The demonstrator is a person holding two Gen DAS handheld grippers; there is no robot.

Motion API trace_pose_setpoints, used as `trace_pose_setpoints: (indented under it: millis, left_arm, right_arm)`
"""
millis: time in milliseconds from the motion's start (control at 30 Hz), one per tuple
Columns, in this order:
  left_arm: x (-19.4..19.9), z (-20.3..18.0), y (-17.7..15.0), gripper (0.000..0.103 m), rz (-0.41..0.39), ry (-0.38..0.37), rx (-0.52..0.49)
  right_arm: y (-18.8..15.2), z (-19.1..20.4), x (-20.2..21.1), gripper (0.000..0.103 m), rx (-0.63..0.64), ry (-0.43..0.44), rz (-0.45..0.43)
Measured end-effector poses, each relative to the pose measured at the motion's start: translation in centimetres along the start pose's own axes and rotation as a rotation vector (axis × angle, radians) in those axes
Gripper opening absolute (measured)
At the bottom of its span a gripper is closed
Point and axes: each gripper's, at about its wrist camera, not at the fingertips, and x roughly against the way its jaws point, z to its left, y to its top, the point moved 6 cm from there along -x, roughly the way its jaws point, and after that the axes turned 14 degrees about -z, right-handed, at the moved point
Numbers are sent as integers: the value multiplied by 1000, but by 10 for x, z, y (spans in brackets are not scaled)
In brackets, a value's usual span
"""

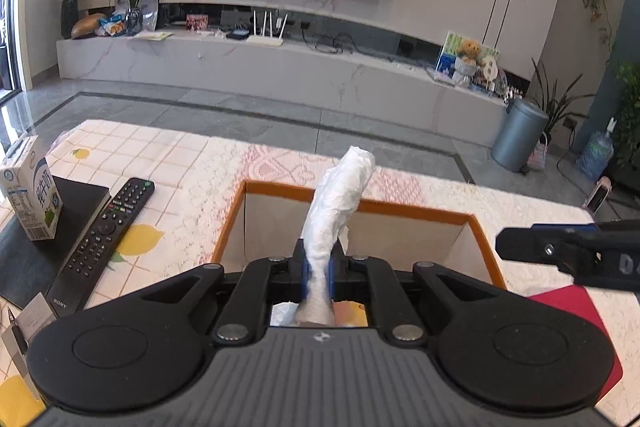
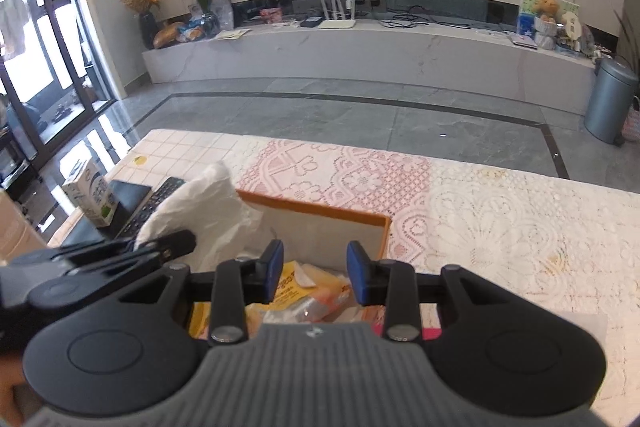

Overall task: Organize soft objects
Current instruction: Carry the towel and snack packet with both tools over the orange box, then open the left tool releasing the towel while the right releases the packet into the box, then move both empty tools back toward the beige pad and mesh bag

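A crumpled white plastic bag (image 1: pixel 340 203) is twisted into a long roll that sticks up and forward. My left gripper (image 1: pixel 318 267) is shut on its lower part, its blue pads pinching it above an orange-rimmed box (image 1: pixel 424 213). In the right wrist view the bag (image 2: pixel 204 203) billows over the box's left rim (image 2: pixel 320 209), with the left gripper (image 2: pixel 180 243) beside it. My right gripper (image 2: pixel 316 263) hangs open over the box with nothing between its pads. Yellow and clear packets (image 2: pixel 296 287) lie inside. The right gripper's tip (image 1: pixel 520 245) shows at the box's right side.
On the patterned tablecloth left of the box lie a black remote (image 1: pixel 108 239), a milk carton (image 1: pixel 34 199) and a black book (image 1: pixel 76 195). A red flat item (image 1: pixel 560 303) sits right of the box. The table's far edge drops to a grey tiled floor.
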Motion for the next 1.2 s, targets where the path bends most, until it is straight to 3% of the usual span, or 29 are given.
trace_pose_setpoints:
  millis: [133,200,333,400,500,667,700,767,800,867,1000,1067,1133,1200]
  left_arm:
    - [-7,1,-9,17,58,27,6]
    - [-8,3,-11,23,80,56,15]
    - [-3,4,-10,31,60,46,33]
    - [0,1,-8,45,47,54,16]
    - [5,0,-4,51,-2,66,21]
    - [10,-8,3,62,-57,31,63]
    - [11,-10,4,64,-69,40,69]
    - [14,-11,7,70,-84,86,48]
    - [15,-12,7,72,-83,103,21]
    - [16,-14,7,72,-73,108,-14]
    - [16,-9,7,73,-73,70,31]
    - [19,-12,10,84,-80,29,5]
    - [24,-17,13,84,-106,15,-40]
    - [29,-23,17,85,-134,5,-87]
  right_arm:
    - [-6,-9,5,36,-28,0,17]
    - [-6,-15,10,36,-82,45,11]
    - [-4,-23,21,36,-129,70,-6]
    - [-4,-24,24,37,-115,69,-6]
    - [-6,-24,28,40,-112,69,1]
    - [-10,-23,32,59,-125,62,-15]
    - [-11,-23,32,66,-130,61,-16]
    - [-10,-21,33,97,-128,53,-34]
    - [-8,-20,35,101,-119,45,-49]
    - [-4,-17,37,100,-89,20,-68]
    - [3,-14,38,101,-52,-55,-90]
    - [5,-13,40,101,-57,-25,-114]
    - [7,-13,42,101,-63,-20,-133]
    - [10,-17,41,101,-65,-77,-142]
